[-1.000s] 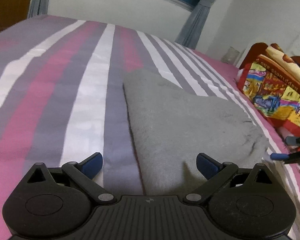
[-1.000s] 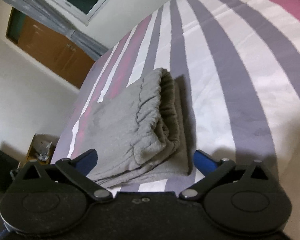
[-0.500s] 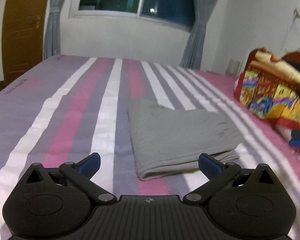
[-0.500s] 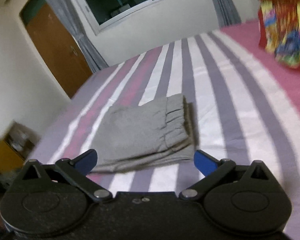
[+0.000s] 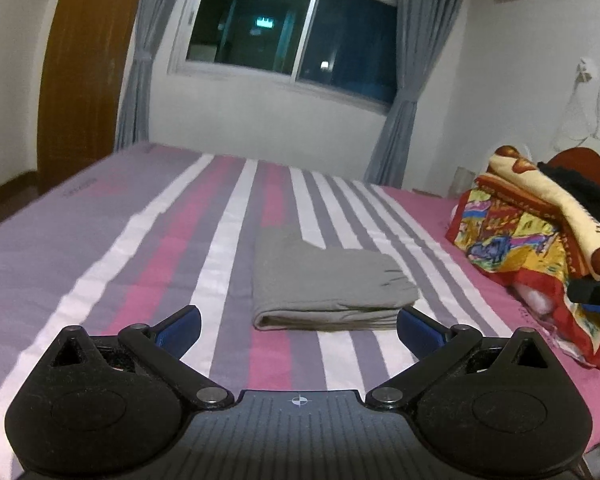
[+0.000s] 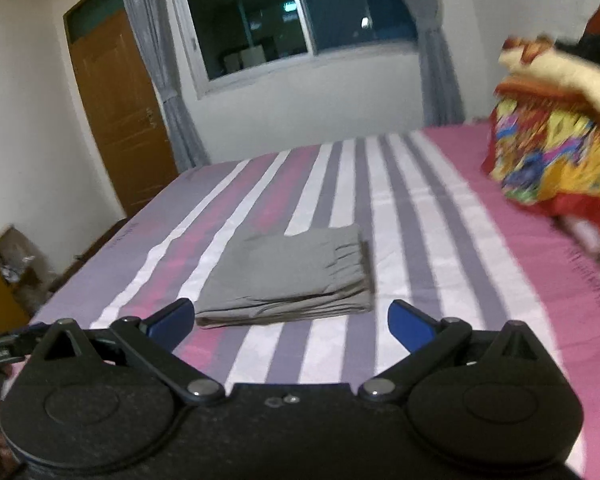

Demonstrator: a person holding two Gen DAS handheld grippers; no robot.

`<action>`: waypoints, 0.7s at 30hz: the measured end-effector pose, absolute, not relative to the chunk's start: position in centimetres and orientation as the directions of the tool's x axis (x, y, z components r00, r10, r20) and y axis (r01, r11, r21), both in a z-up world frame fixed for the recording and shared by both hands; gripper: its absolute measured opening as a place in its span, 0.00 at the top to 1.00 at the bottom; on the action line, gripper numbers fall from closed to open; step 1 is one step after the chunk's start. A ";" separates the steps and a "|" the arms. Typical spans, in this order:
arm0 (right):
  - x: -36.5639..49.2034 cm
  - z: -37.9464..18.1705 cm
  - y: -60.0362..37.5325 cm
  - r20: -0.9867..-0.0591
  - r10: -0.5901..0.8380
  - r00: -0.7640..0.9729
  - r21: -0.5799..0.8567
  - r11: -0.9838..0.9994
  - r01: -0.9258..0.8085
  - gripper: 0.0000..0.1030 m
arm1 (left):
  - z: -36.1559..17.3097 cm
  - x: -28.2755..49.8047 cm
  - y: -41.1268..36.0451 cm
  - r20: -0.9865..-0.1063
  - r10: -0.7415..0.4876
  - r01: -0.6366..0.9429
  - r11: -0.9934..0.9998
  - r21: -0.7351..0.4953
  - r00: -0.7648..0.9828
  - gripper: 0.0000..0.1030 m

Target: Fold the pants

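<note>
The grey pants (image 5: 328, 284) lie folded into a flat rectangle on the striped bed (image 5: 140, 248). They also show in the right wrist view (image 6: 292, 280), with the gathered waistband on the right side. My left gripper (image 5: 298, 326) is open and empty, held back from the near edge of the pants. My right gripper (image 6: 290, 320) is open and empty, also back from the pants and above the bed. Part of the right gripper (image 5: 596, 296) shows at the right edge of the left wrist view.
A colourful blanket pile (image 5: 540, 236) sits at the head of the bed on the right, also in the right wrist view (image 6: 556, 140). A window (image 5: 292, 28) with curtains is behind the bed. A wooden door (image 6: 120, 112) is at the left.
Both grippers have pulled back and up from the folded pants, which now look smaller and farther off. The views have tilted up to show the window and walls. Both stay open.
</note>
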State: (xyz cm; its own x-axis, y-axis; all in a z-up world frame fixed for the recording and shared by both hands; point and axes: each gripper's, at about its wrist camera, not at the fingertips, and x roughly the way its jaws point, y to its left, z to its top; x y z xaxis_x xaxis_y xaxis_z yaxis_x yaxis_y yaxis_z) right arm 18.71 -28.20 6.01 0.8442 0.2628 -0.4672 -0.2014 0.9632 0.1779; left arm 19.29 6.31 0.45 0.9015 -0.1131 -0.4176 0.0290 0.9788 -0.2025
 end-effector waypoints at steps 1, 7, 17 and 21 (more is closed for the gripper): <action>17.7 6.4 -28.1 -0.459 0.248 0.853 0.160 0.968 -0.196 0.00 | 1.0 18.3 5.9 -0.412 -0.110 0.036 0.982 -0.185 0.905 0.00; 12.0 7.3 -26.9 -0.398 0.193 0.897 0.082 0.981 -0.175 0.00 | 3.8 13.0 4.4 -0.363 -0.112 0.050 0.983 -0.175 0.925 0.00; 3.7 8.6 -26.3 -0.316 0.150 0.937 0.049 0.989 -0.142 0.00 | 6.2 4.1 3.1 -0.298 -0.130 0.086 0.984 -0.155 0.946 0.00; 1.3 9.4 -26.2 -0.291 0.148 0.945 0.048 0.989 -0.140 0.00 | 6.4 0.5 3.0 -0.275 -0.123 0.084 0.985 -0.150 0.954 0.00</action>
